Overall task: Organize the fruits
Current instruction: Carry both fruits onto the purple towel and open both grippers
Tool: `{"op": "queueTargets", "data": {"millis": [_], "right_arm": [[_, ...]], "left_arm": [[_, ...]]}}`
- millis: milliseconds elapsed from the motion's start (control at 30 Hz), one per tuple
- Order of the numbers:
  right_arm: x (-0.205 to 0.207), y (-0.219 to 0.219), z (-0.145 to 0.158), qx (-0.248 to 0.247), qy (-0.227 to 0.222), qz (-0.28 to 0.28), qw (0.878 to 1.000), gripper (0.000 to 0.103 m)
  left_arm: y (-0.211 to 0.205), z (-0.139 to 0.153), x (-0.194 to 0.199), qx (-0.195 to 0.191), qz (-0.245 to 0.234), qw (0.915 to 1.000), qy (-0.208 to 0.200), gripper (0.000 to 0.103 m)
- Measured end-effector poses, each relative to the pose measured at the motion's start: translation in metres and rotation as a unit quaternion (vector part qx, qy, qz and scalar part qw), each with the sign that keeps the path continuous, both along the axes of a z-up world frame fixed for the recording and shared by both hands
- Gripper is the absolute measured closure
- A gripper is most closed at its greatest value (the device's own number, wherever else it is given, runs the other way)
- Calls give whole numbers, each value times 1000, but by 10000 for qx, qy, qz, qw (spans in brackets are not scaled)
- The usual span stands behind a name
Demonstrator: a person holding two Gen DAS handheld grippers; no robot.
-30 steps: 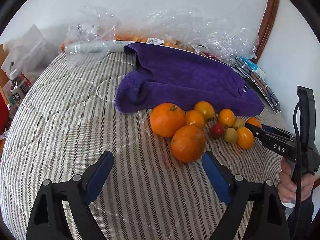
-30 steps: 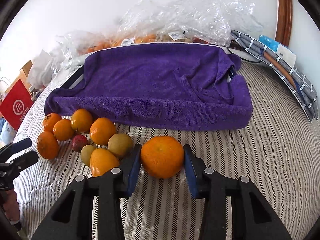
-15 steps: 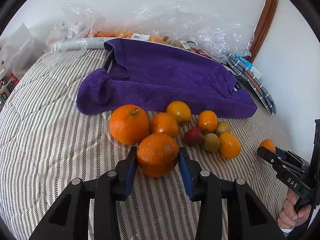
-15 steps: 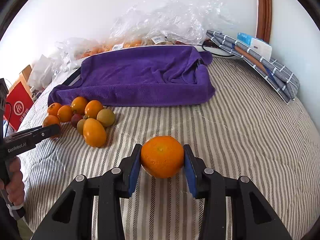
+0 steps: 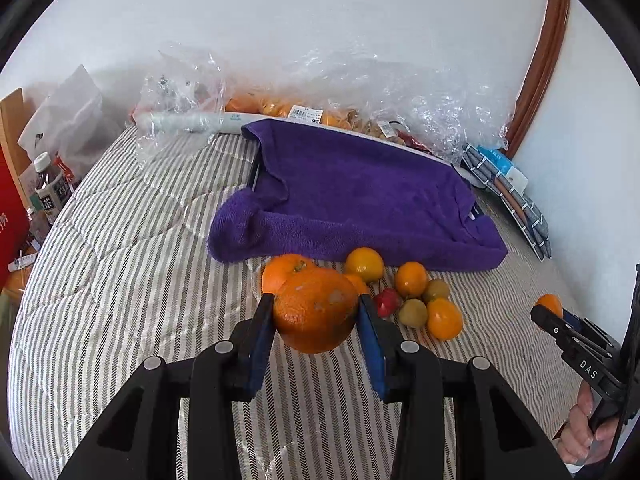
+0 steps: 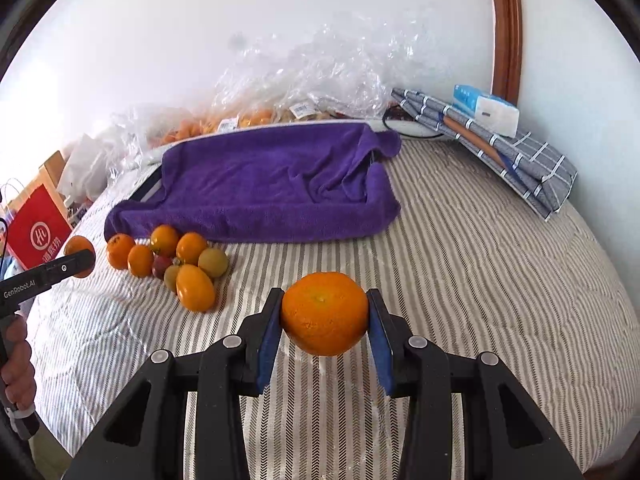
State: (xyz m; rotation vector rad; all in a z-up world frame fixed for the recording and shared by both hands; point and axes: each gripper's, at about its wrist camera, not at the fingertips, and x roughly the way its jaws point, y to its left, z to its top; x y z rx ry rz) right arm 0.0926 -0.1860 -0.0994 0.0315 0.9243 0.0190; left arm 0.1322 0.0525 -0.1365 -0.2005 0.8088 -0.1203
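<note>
My left gripper [image 5: 316, 316] is shut on a large orange [image 5: 316, 308] and holds it above the striped bedcover. Behind it lies a second large orange [image 5: 282, 270] and a cluster of small oranges, green fruits and a red one [image 5: 416, 300]. My right gripper [image 6: 324, 316] is shut on another orange [image 6: 325, 312], held above the bedcover to the right of the cluster [image 6: 188, 264]. The right gripper with its orange [image 5: 550, 305] shows at the right edge of the left wrist view. The left gripper with its orange [image 6: 79, 249] shows at the left edge of the right wrist view.
A purple towel [image 5: 360, 200] [image 6: 272, 184] lies over a flat object behind the fruit. Clear plastic bags with more fruit [image 5: 312, 112] line the wall. A folded checked cloth [image 6: 500, 156] and tissue pack lie at the right. A red bag [image 6: 38, 232] and bottles [image 5: 50, 196] stand at the left.
My left gripper closed on the large orange and lifted it off the bedcover. My right gripper carried its orange rightward, away from the cluster, and raised it.
</note>
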Motion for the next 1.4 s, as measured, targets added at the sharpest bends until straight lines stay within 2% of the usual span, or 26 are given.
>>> {"op": "queueTargets", "data": {"millis": [200,467,700,1133,1400], "right_arm": [[11,-5,24,-7,-197,-124,9997,63],[51,-6,42,24,-389,-201,9990,62],[96,-7,39,12,-490,-233,9985,62],[174,1,5,64,-397,-11,9992,63],[192,8,-29,80,-167,175,9997,63]], "left_arm": [[0,32,16,273,-10,9992,-292,65],[3,52,55,90,126,9984,-537,65],[-2,41,100,79,264,9980,-569,65],[-9,13,170,12,317,9988,-377,65],[-11,-7,179,75,233,9996,-134,65]]}}
